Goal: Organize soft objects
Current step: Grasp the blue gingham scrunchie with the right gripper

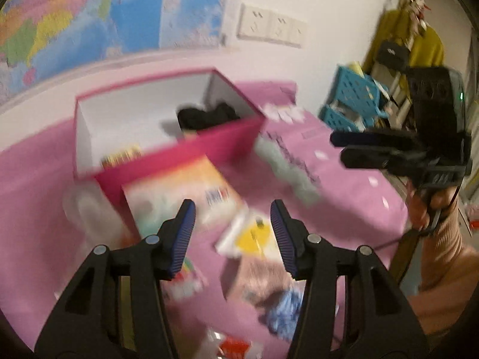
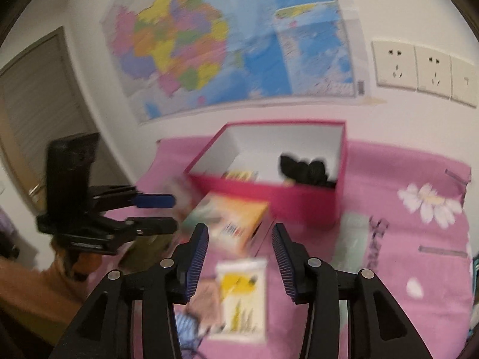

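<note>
The left gripper [image 1: 233, 233] hangs with jaws released and bare above the pink cloth [image 1: 344, 209]. Ahead sits a rectangular pink box [image 2: 263, 194], white inside, its long axis running left-right, a crumpled black soft item [image 2: 305, 169] at its right end. The right gripper [image 2: 239, 264] likewise gapes, over a flat white-yellow packet [image 2: 244, 293].

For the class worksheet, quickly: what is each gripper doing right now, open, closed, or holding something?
Left gripper: open, holding nothing.
Right gripper: open, holding nothing.
</note>
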The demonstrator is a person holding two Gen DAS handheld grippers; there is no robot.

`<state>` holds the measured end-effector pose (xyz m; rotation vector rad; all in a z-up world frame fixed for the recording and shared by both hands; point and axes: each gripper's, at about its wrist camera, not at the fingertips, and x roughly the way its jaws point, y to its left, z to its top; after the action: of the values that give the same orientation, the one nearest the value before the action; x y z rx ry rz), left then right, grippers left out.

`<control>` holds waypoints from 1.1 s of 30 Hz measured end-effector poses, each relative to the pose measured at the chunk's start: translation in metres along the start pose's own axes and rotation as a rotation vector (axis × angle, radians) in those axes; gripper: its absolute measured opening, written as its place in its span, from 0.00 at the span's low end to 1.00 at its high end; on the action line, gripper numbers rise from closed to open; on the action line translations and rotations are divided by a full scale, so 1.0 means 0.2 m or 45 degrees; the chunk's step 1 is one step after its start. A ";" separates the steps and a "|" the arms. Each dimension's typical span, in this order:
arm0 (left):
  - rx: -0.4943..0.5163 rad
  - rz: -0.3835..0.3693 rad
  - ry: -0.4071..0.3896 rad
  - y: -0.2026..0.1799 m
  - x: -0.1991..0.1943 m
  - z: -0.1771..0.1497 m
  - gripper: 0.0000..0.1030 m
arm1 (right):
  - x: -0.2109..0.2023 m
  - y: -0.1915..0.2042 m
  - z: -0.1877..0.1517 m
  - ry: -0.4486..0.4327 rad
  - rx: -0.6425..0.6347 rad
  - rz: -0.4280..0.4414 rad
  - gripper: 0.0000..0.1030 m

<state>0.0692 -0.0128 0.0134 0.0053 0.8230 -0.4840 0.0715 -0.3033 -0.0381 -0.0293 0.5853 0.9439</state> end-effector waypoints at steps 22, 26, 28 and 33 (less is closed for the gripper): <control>0.048 -0.111 0.346 -0.22 0.20 -0.54 0.52 | 0.32 0.19 -0.60 0.480 0.005 0.178 0.52; 0.015 -0.122 0.346 -0.18 0.19 -0.53 0.52 | 0.37 0.14 -0.64 0.497 0.051 0.209 0.14; -0.006 -0.155 0.343 -0.16 0.17 -0.53 0.52 | 0.36 0.13 -0.64 0.477 0.056 0.206 0.11; -0.009 -0.352 0.372 -0.19 0.16 -0.54 0.52 | 0.29 0.11 -0.54 0.350 0.089 0.206 0.09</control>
<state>-0.0043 -0.0390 -0.0767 -0.0459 1.1193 -0.7525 0.0306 -0.2756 -0.1527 -0.0503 0.8846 1.0844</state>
